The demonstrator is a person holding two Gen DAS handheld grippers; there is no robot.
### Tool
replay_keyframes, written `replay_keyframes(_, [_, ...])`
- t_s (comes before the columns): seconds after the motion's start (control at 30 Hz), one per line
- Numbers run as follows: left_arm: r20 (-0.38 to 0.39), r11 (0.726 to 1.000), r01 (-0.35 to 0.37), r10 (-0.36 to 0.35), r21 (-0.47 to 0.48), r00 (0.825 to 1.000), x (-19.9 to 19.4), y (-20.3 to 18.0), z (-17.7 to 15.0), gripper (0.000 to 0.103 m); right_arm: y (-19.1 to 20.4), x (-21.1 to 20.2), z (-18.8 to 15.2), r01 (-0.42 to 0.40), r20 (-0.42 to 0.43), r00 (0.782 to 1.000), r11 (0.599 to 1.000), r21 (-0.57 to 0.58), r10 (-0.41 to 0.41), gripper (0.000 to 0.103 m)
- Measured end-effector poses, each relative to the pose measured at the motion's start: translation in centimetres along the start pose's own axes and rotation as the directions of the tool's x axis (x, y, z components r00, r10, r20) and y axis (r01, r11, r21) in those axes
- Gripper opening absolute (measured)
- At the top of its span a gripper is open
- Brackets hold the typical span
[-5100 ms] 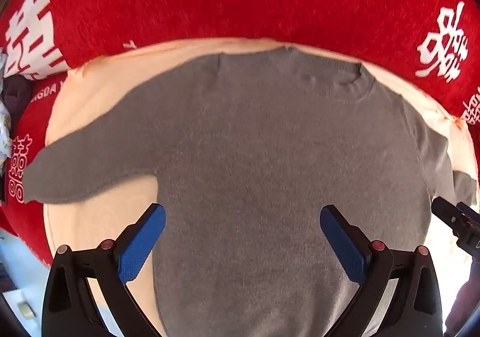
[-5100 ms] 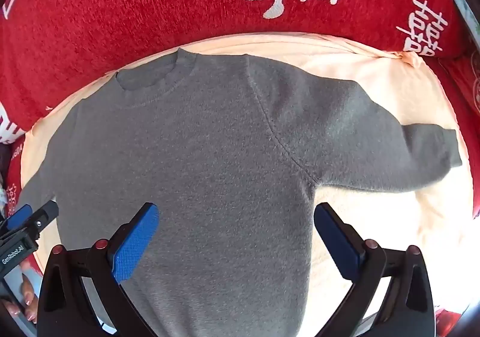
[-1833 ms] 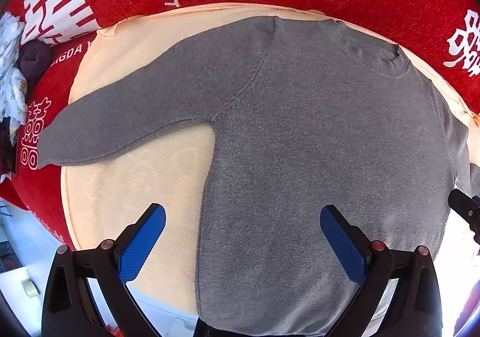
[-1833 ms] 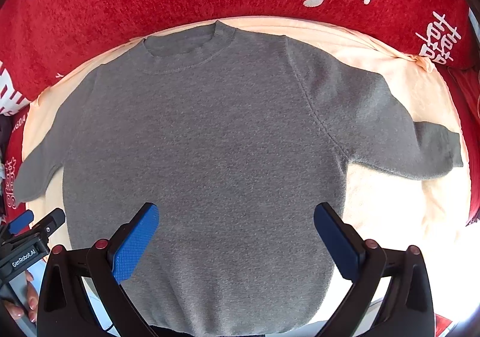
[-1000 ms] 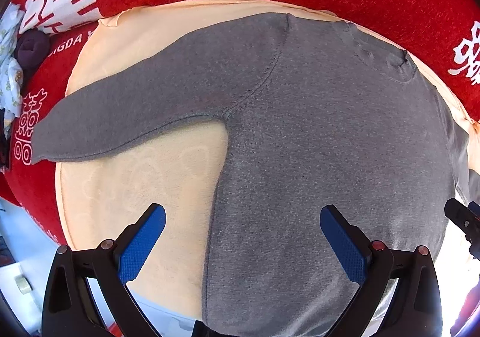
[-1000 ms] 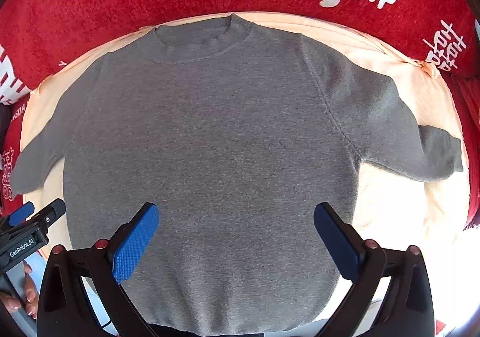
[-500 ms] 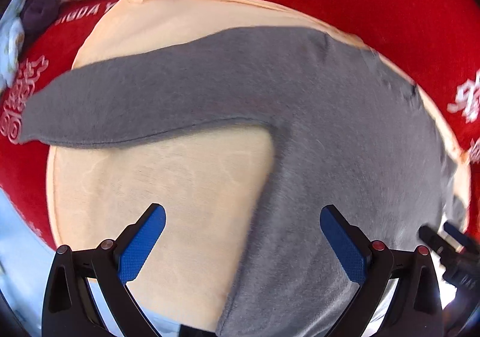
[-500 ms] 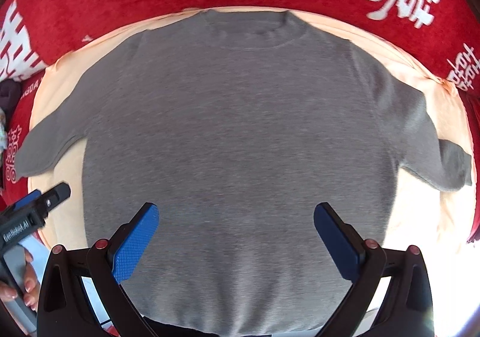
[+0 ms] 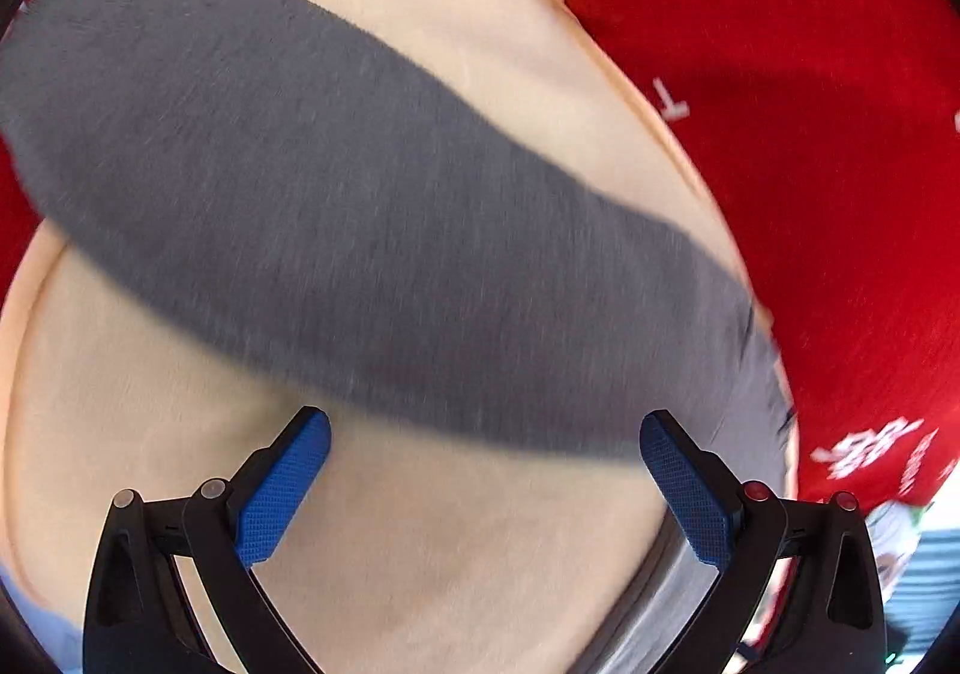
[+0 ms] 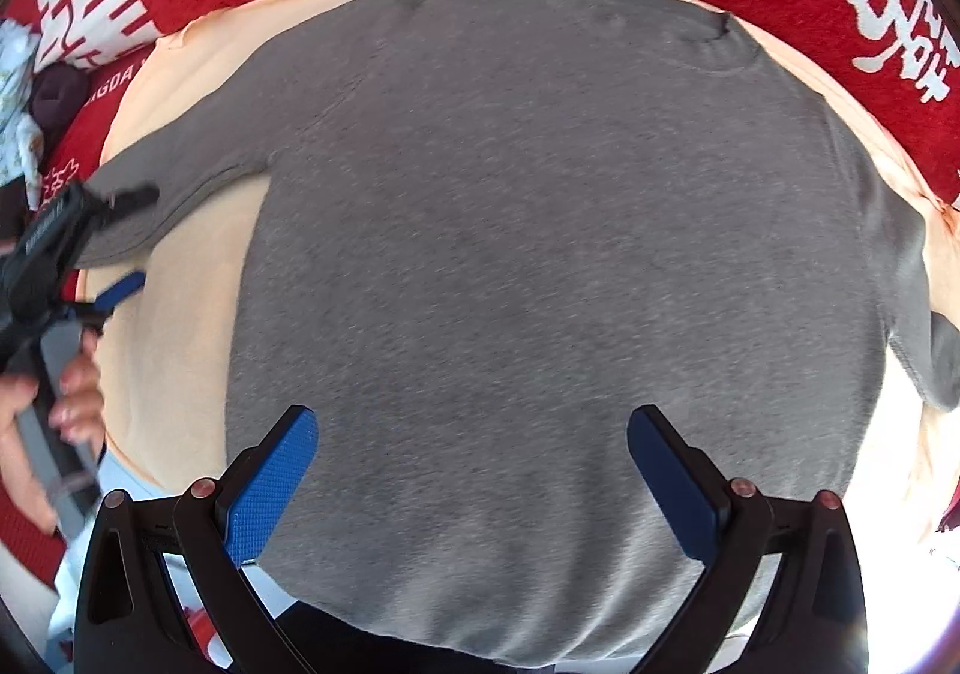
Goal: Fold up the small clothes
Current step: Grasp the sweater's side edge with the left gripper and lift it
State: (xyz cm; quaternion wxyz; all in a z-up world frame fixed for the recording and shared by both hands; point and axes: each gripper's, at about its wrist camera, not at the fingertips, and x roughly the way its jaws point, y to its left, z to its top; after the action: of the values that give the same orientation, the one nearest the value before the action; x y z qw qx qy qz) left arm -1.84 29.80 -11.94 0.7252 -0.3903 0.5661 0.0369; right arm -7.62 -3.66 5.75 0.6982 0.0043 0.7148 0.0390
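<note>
A grey long-sleeved sweater (image 10: 540,254) lies flat, front up, on a peach cushion (image 10: 180,314), with its collar (image 10: 717,41) at the upper right. My right gripper (image 10: 471,428) is open above the lower body of the sweater, holding nothing. In the left wrist view the sweater's left sleeve (image 9: 360,206) runs from upper left to right, close and blurred. My left gripper (image 9: 480,434) is open just below the sleeve's near edge, over the cushion (image 9: 420,542). From the right wrist view, the left gripper (image 10: 129,239) sits by the sleeve's cuff, held by a hand (image 10: 54,410).
Red cloth with white characters (image 10: 900,14) surrounds the cushion at the back and sides (image 9: 810,134). A small pile of pale and dark clothes (image 10: 36,92) lies at the far left. The cushion's front edge drops off near the hand.
My left gripper has swung left and down, close to the left sleeve, which now fills its view. The right gripper has turned left, so the collar sits at the upper right.
</note>
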Motion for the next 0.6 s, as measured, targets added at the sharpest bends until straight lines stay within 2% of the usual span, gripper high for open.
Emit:
replay_keyframes(0.07, [0.028,0.998,0.032,-0.031,-0.045,0.999,0.1,0.3,1.2,0.103,0.5,0.2,-0.1,0.002,-0.001,1.000,1.000,0.000,-0.002,0.103])
replay_keyframes(0.2, [0.141,0.994,0.026,-0.011,-0.106,0.990,-1.5,1.1,3.0,0.101,1.5,0.4,0.0,0.005,-0.001,1.000,1.000,0.000,-0.005,0.103])
replay_keyframes(0.27, [0.184,0.994,-0.024,0.044,-0.110,0.982,-2.6,1.3,3.5,0.083,1.7,0.3,-0.1,0.005,0.001,1.000,1.000,-0.001,-0.005,0.103])
replay_keyframes(0.33, [0.178,0.991,-0.081,0.099,-0.103,0.979,-2.9,1.8,4.1,0.048,1.9,0.3,-0.1,0.004,0.001,1.000,1.000,0.003,-0.004,0.103])
replay_keyframes(0.37, [0.180,0.991,-0.098,0.114,-0.093,0.977,-3.1,2.6,4.2,0.034,1.8,0.2,-0.2,-0.002,0.004,1.000,1.000,0.007,0.002,0.103])
replay_keyframes(0.4, [0.173,0.987,-0.140,0.153,-0.081,0.973,-3.0,2.8,4.3,0.007,1.5,0.0,-0.5,-0.008,0.006,1.000,1.000,0.011,0.008,0.103])
replay_keyframes(0.43, [0.167,0.984,-0.165,0.175,-0.069,0.970,-2.8,3.1,4.4,0.006,1.4,-0.2,-0.7,-0.014,0.010,1.000,1.000,0.015,0.014,0.103])
replay_keyframes(0.5, [0.189,0.985,-0.163,0.171,-0.057,0.967,-3.2,3.0,4.3,0.006,1.0,-0.5,-1.0,-0.021,0.019,1.000,1.000,0.022,0.021,0.103])
replay_keyframes(0.6, [0.287,0.966,-0.244,0.211,0.085,0.934,-4.9,-0.5,3.2,0.006,-0.4,-1.1,-2.0,-0.028,0.023,0.999,0.999,0.029,0.027,0.103])
